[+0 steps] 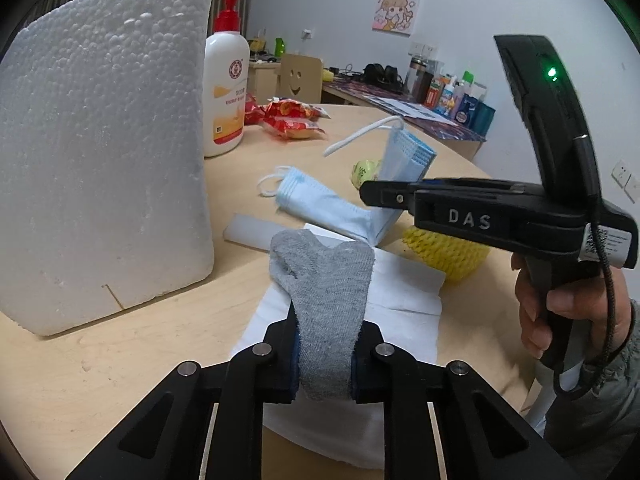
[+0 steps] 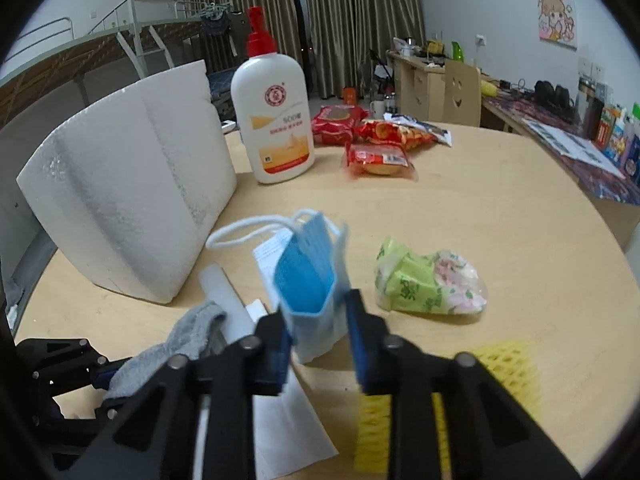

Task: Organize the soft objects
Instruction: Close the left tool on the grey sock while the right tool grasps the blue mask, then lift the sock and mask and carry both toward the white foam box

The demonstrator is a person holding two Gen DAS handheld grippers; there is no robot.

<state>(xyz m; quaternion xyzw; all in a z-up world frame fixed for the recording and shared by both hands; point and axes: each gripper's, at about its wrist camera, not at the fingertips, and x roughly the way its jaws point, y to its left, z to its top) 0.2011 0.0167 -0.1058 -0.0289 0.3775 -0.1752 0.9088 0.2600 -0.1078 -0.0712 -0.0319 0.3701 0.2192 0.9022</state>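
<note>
My left gripper is shut on a grey sock and holds it over a white tissue sheet. The sock also shows at lower left in the right wrist view. My right gripper stands with its jaws apart around a folded blue face mask that stands up between them, one end resting on the table; whether the pads touch it is unclear. In the left wrist view the right gripper is at the mask.
A white foam block stands at the left. A lotion pump bottle and red snack packets are at the back. A green tissue pack and yellow foam net lie at right on the wooden table.
</note>
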